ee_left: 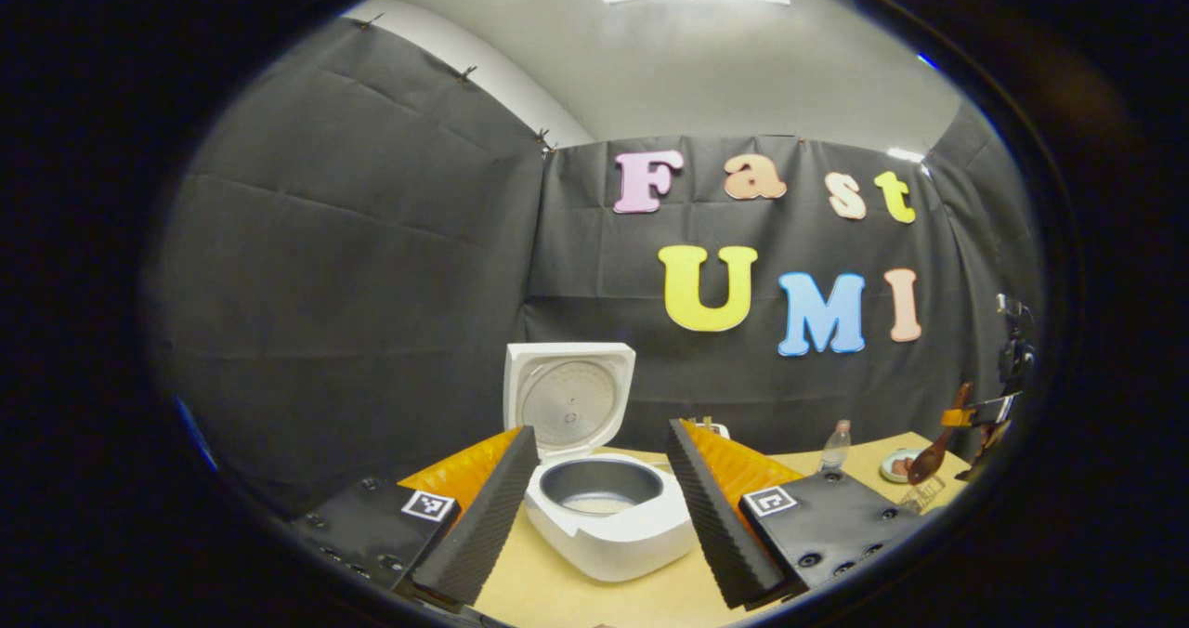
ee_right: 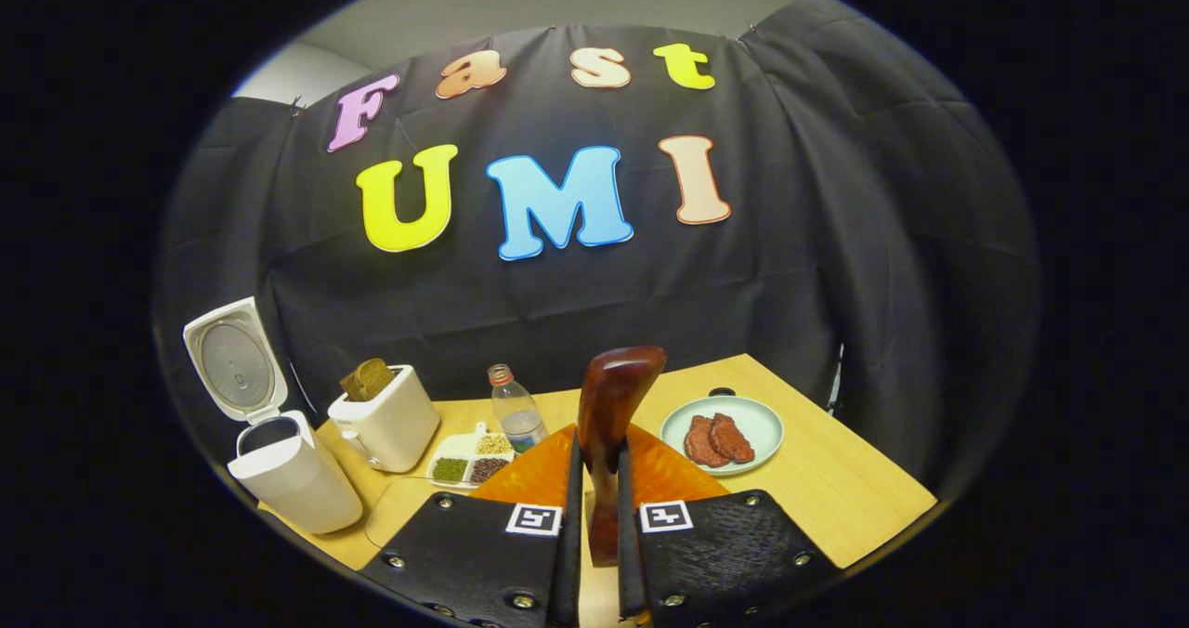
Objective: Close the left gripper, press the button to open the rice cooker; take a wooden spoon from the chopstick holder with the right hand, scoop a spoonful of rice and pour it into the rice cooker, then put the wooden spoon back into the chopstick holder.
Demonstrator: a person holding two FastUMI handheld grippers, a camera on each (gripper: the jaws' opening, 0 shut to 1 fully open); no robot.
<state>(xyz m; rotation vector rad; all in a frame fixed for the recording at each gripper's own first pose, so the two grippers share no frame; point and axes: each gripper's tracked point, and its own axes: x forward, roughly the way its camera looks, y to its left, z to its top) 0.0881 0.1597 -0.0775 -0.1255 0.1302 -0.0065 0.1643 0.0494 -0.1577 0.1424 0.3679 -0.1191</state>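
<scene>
My right fingers point(ee_right: 594, 493) pinch the glossy reddish-brown wooden spoon point(ee_right: 608, 424) upright at frame centre; my left fingers point(ee_left: 604, 507) are spread before the open white rice cooker point(ee_left: 594, 507).

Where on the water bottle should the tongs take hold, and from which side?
Grip the water bottle around its clear body below the cap, coming from the front table edge. It stands upright with the toaster on one side, the plate of meat on the other and the divided grain tray just before it, so probably come in slightly from above.
</scene>
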